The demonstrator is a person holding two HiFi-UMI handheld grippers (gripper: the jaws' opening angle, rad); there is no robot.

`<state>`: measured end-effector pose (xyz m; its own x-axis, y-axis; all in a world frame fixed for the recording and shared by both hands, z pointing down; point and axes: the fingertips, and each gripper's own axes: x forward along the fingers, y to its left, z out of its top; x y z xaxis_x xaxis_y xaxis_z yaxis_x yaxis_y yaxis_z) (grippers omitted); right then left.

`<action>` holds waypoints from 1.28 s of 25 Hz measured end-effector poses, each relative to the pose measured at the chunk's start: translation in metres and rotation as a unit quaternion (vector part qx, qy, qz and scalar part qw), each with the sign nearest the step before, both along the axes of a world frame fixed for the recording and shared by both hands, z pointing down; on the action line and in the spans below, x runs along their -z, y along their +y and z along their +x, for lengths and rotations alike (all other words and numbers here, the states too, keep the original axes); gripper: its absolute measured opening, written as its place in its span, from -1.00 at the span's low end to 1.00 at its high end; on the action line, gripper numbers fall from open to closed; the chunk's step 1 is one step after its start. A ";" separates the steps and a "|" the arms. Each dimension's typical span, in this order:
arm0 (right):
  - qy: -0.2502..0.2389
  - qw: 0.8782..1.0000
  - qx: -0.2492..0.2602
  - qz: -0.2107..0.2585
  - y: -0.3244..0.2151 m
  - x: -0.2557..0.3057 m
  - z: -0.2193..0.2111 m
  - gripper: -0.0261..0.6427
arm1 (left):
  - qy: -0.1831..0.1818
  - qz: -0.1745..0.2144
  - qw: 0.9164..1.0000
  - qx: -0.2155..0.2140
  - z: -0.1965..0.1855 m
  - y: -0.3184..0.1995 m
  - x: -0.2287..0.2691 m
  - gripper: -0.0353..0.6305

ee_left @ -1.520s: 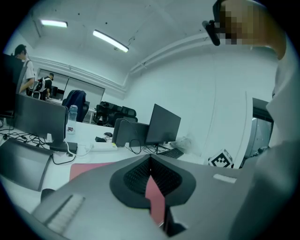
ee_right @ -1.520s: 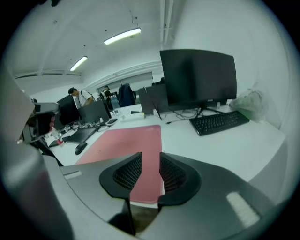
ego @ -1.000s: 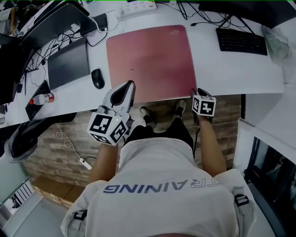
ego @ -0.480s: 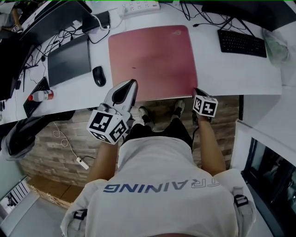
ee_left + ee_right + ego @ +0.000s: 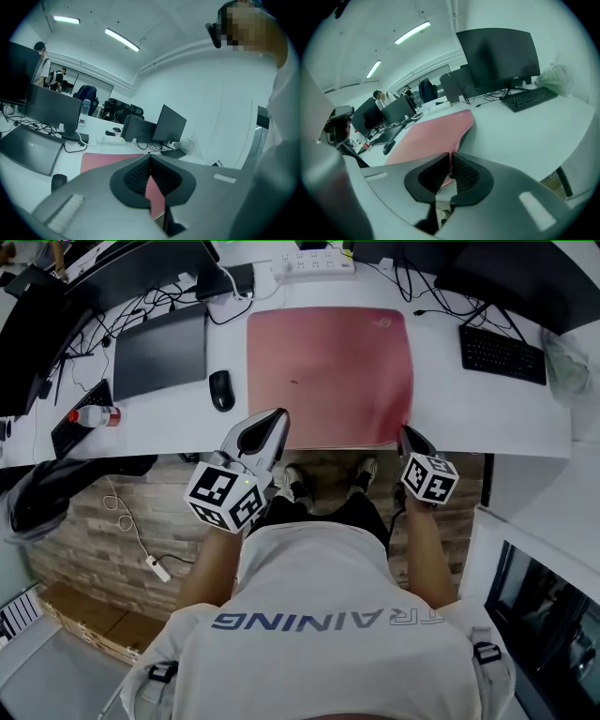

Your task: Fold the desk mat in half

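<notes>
The pink desk mat (image 5: 328, 371) lies flat on the white desk (image 5: 487, 413). My left gripper (image 5: 275, 418) sits at its near left corner. In the left gripper view the jaws (image 5: 150, 161) meet at the tips with a strip of pink mat (image 5: 105, 161) between them. My right gripper (image 5: 405, 432) is at the near right corner. Its jaws (image 5: 451, 159) are closing, with the mat's (image 5: 431, 133) corner pinched between the pads and curled slightly off the desk.
A black mouse (image 5: 221, 390) and a dark tablet (image 5: 159, 352) lie left of the mat. A keyboard (image 5: 502, 354) lies to the right and a power strip (image 5: 314, 263) with cables behind it. A bottle (image 5: 94, 415) rests at the far left. The person's legs are under the desk's front edge.
The head view has shifted, so the desk sits further right and lower in the picture. Both grippers stay at the mat's near corners.
</notes>
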<state>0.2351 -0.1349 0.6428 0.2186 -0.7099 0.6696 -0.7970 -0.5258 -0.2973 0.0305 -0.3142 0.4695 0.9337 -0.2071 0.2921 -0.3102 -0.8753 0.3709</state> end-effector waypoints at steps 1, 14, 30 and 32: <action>0.001 1.000 0.010 0.017 -0.009 0.009 -0.006 -0.80 | 0.000 0.000 1.000 0.002 -0.004 -0.001 0.000 -0.89; -0.018 0.981 0.170 0.092 -0.135 0.049 -0.110 -0.80 | -0.003 0.004 0.995 0.099 -0.101 -0.041 0.005 -0.89; -0.072 0.941 0.330 0.005 -0.212 -0.006 -0.263 -0.78 | -0.011 -0.008 0.979 0.204 -0.214 -0.062 -0.011 -0.89; -0.075 0.935 0.347 -0.013 -0.215 -0.014 -0.276 -0.78 | -0.012 -0.004 0.977 0.211 -0.220 -0.064 -0.011 -0.89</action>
